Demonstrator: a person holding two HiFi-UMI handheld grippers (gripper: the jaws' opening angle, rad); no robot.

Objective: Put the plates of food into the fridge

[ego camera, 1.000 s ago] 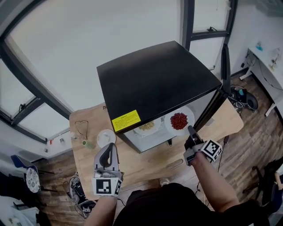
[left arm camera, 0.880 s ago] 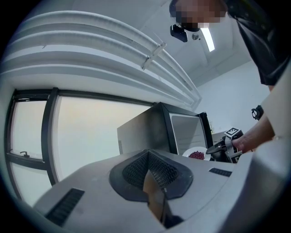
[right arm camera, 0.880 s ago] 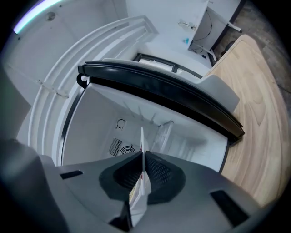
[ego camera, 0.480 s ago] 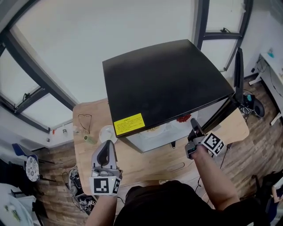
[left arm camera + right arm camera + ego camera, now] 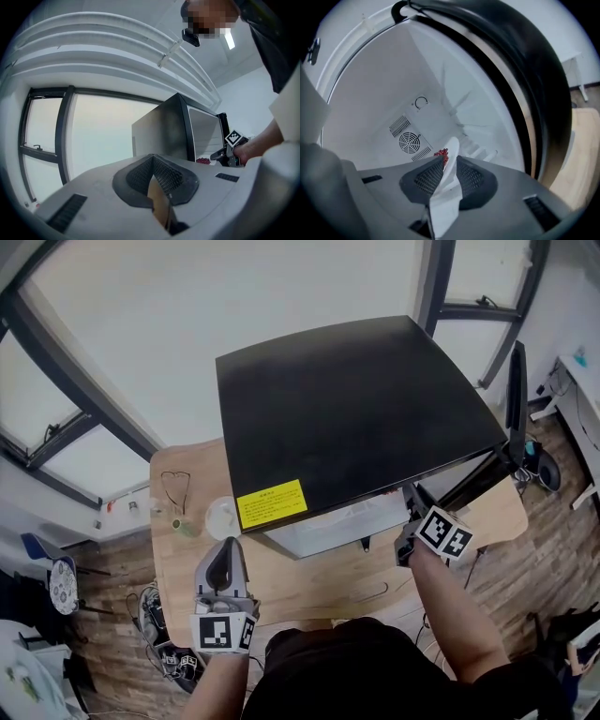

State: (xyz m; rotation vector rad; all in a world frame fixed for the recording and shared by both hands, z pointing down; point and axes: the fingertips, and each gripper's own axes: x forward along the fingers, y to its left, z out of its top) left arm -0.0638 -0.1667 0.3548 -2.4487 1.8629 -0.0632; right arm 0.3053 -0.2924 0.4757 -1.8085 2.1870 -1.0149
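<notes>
While the right tool reaches inside the black-topped fridge, jaws just eased apart round the rim of a round white plate of red food, left tool closed, empty, above wooden bench.

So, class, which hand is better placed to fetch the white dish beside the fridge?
Left. The left claw is empty, just short of the white dish; the right claw, jaws just opening, reaches into the fridge round the red-food plate.

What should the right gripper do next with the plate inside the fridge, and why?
Probably pull the right gripper straight back: its jaws have just been opening, and the plate rim lies between them, already inside the fridge.
</notes>
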